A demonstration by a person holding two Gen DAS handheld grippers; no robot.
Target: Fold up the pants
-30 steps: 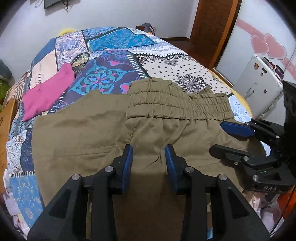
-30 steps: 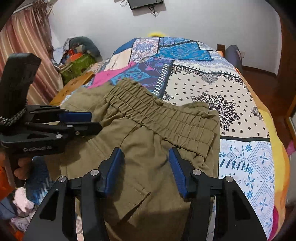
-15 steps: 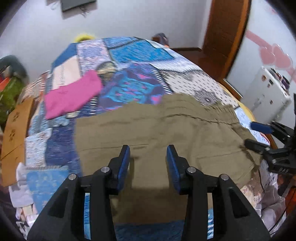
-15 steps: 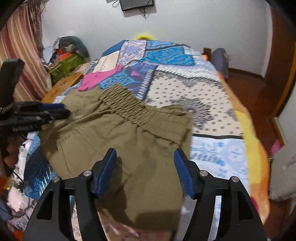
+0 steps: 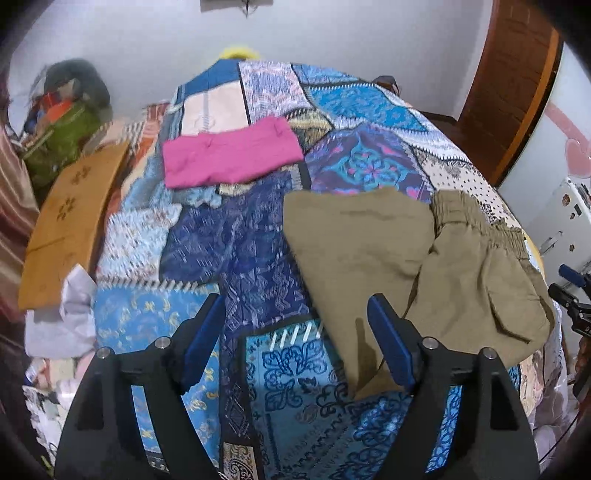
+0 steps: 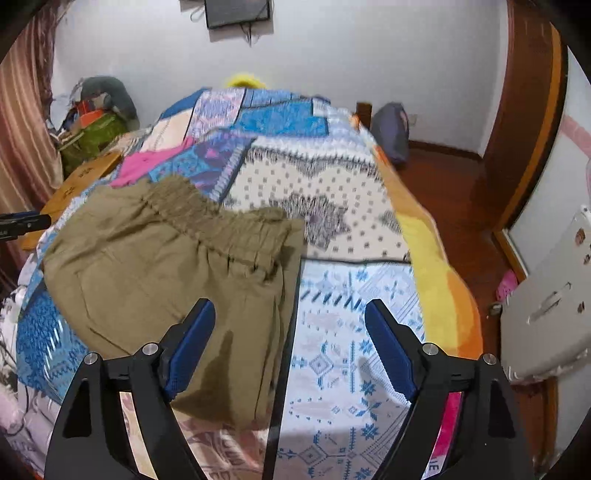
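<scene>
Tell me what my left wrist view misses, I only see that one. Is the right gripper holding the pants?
Observer: No. The right gripper is open and empty, above the near edge of the olive pants.
Operator: Anything to the right of the pants on the bed?
Observer: Bare quilt only, and its orange-yellow border falls off toward a wooden floor.
Operator: What is on that floor?
Observer: A grey-blue bag leans by the far corner of the bed.
Operator: And the dark thing on the wall?
Observer: It is a black screen with cables hanging under it.
</scene>
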